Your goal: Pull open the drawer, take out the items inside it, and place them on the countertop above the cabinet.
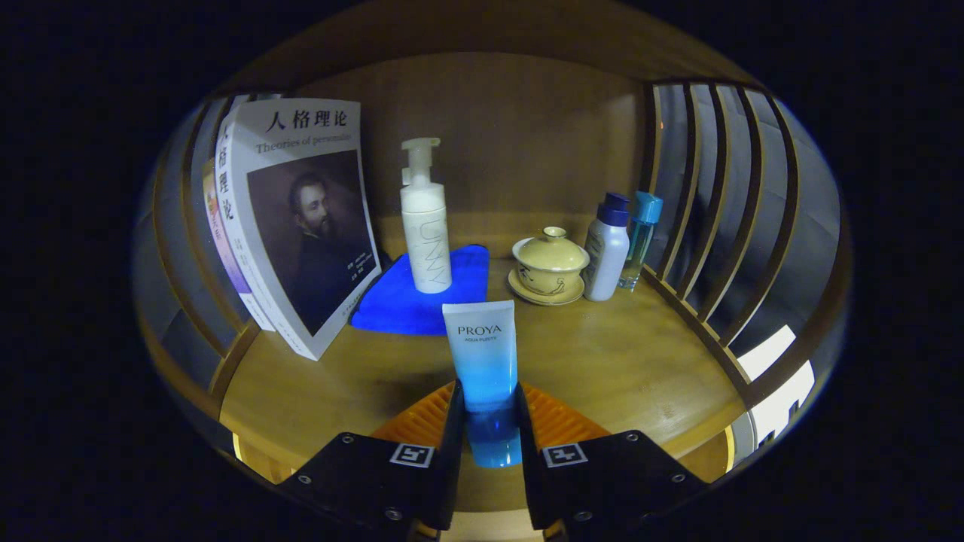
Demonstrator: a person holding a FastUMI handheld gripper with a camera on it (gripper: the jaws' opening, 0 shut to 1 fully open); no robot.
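Gripper view: we see the jaws of the gripper (489,421) pinching a blue tube (482,361) by its lower part, one finger (452,433) on the left side and the other on the right, both pressed against it. The tube stands upright, white at the top and deep blue toward its cap end, which sits down between the fingers. It is held over the near edge of the wooden table (625,361).

Farther back on the table, a white pump bottle (425,233) stands on a blue cloth (422,301), just beyond the tube. To the left, a book (301,218) leans upright against more books by the left slatted wall. To the right of the cloth we note a cream lidded cup (550,263) on its saucer; beside it, a white bottle (607,252) with a dark blue cap, and touching or just beside that, a clear teal bottle (640,237) near the right slatted wall (723,218).
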